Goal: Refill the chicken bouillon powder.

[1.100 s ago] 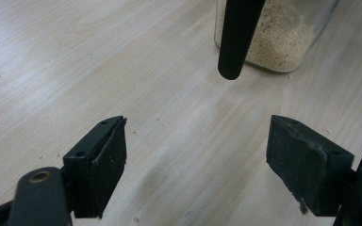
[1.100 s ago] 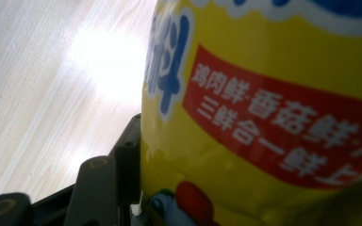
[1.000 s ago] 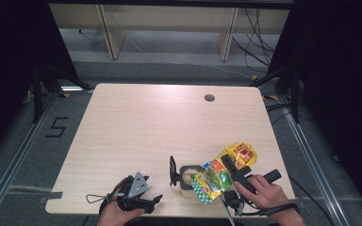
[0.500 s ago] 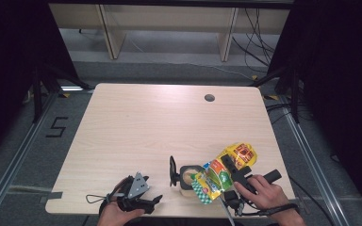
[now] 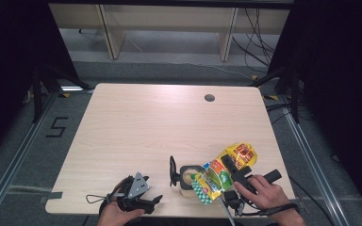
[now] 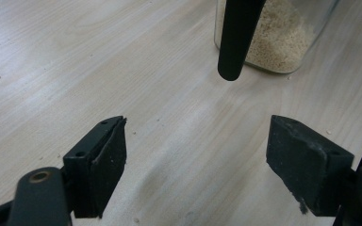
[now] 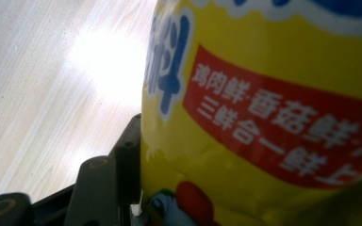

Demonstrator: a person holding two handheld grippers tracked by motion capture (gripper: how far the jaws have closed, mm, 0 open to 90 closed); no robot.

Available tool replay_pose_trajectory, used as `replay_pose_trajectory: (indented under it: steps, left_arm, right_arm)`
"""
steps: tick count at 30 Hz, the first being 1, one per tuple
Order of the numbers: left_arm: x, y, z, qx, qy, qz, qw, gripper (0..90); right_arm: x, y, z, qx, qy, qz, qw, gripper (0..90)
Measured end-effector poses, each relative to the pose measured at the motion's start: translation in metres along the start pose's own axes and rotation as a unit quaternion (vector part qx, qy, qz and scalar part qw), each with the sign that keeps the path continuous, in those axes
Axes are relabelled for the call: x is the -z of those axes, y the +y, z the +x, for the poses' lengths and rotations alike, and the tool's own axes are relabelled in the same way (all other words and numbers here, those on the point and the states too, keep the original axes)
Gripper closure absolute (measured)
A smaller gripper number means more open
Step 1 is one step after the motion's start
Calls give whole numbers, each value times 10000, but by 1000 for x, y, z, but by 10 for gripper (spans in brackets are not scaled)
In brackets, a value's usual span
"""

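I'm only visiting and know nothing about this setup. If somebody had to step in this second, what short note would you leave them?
Right gripper: shut on the yellow seasoning packet, tipped with its lower end over the glass jar.
Left gripper: open, holding nothing, low over the table near its front edge, aimed at the jar.
Jar: open, near the front edge, with pale granules inside; its black lid stands on edge beside it.
Done: some granules are in the jar.
Left, probably: finish pouring, put the packet down, close the jar.
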State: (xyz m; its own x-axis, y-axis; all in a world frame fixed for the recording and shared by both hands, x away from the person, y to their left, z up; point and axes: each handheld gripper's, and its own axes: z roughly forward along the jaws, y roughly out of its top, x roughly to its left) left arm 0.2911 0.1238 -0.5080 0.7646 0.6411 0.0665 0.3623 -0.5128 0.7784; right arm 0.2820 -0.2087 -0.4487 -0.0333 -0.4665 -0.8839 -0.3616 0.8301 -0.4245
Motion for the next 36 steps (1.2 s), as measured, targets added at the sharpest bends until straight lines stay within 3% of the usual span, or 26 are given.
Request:
replay_pose_trajectory:
  steps: [3,4,15,21,24,28,30,35,36]
  left_arm:
    - [1,0,0,-15,5,60,10000,205]
    - [1,0,0,-20,0,60,10000,205]
    - [1,0,0,-49,5,81,10000,205]
    - [1,0,-1,40,-29,1,10000,205]
    - [0,0,0,-24,11,1,10000,205]
    - [0,0,0,-1,-6,9,10000,205]
    - [0,0,0,-2,3,8,10000,205]
    - [0,0,0,3,1,1,10000,205]
    - [0,0,-1,33,-13,-20,10000,205]
  right_arm:
    - [0,0,0,6,-2,11,10000,453]
    - [1,0,1,-82,-137,47,9999,453]
    - [2,1,1,-75,-132,40,9999,453]
    - [2,1,0,-62,-135,23,9999,453]
    - [2,1,0,-96,-157,57,9998,453]
    - [2,1,0,-71,-140,42,9999,453]
    - [1,0,-1,70,-137,13,9999,453]
    - [1,0,-1,67,-137,16,9999,453]
    - [2,0,0,-39,-151,43,9999,453]
